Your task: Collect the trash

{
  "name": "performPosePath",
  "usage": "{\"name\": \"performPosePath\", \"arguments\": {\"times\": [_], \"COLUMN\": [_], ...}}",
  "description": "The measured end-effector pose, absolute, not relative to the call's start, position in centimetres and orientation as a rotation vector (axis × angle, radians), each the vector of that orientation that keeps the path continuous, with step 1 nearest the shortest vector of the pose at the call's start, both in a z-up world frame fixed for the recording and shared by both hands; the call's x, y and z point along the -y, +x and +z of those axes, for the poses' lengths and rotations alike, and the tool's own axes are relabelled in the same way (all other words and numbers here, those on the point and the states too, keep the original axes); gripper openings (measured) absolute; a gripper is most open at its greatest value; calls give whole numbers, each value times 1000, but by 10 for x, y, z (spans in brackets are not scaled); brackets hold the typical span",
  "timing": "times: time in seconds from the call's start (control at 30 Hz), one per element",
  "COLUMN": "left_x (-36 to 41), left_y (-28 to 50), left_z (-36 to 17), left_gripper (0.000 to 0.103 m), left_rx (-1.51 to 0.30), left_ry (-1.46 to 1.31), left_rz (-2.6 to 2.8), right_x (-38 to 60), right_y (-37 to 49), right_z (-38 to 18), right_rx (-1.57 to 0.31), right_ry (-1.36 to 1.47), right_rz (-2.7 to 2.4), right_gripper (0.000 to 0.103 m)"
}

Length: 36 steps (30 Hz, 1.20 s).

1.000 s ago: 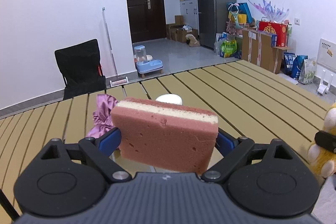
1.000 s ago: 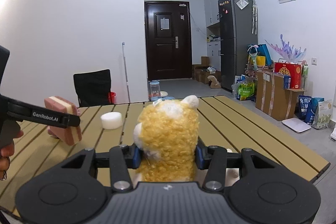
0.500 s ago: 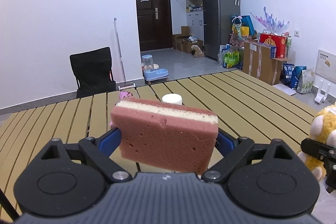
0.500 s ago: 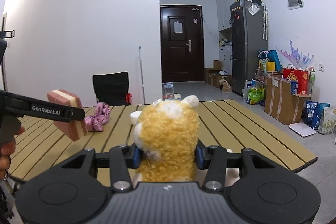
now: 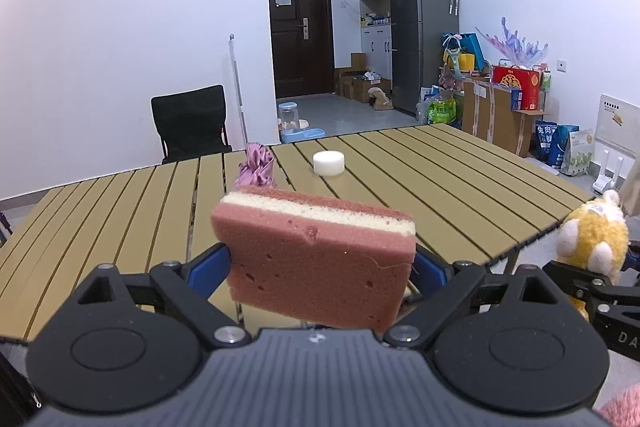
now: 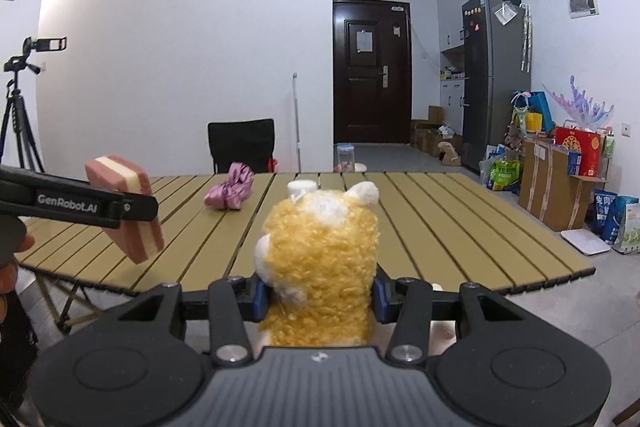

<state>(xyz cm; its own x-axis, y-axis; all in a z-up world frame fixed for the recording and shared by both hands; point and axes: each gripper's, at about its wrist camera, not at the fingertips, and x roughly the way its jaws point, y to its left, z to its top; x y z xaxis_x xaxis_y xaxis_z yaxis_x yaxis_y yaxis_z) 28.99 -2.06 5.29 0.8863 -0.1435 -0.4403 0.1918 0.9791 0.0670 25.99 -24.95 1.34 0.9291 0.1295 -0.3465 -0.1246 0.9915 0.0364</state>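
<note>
While both grippers hang off the near edge of the slatted table (image 5: 460, 187), each carries something. Left gripper (image 5: 320, 267): jaws wide, blue pads pressed on the ends of a pink sponge (image 5: 316, 259) with a cream layer, held tilted in the air. Right gripper (image 6: 318, 297): jaws narrower, clamped on a yellow plush toy (image 6: 320, 263), upright, ears up.

On the table, far side: crumpled purple cloth (image 5: 256, 167) left, white round lid (image 5: 329, 163) just right of it, apart, not touching. In the right wrist view the plush hides most of the lid.

Around: black chair (image 5: 190, 121) behind the far table edge, mop pole (image 5: 238, 91) against the wall, dark door (image 5: 300, 27), grey fridge (image 5: 424, 27), cardboard boxes (image 5: 496, 115) and bags along the right wall, pet water dispenser (image 5: 292, 123) on the floor with a clear tank, contents unclear. Camera tripod (image 6: 18, 107) far left. No trash container in view.
</note>
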Motion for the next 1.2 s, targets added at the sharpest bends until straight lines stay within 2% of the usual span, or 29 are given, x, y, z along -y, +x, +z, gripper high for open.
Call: {"name": "performPosePath", "arguments": {"times": [0.6, 1.2], "left_x": [-4, -18], "left_y": [219, 207], "left_z": [-17, -102], "left_gripper": [94, 94], "left_rx": [-594, -811], "left_ry": [80, 83], "left_rz": [-151, -86], "right_x": [230, 211], "right_y": [199, 190], "right_z": [-41, -123], "right_rx": [-507, -731], "right_ry": [-2, -14], "right_rz": [177, 209], "right_gripper": [46, 46]}}
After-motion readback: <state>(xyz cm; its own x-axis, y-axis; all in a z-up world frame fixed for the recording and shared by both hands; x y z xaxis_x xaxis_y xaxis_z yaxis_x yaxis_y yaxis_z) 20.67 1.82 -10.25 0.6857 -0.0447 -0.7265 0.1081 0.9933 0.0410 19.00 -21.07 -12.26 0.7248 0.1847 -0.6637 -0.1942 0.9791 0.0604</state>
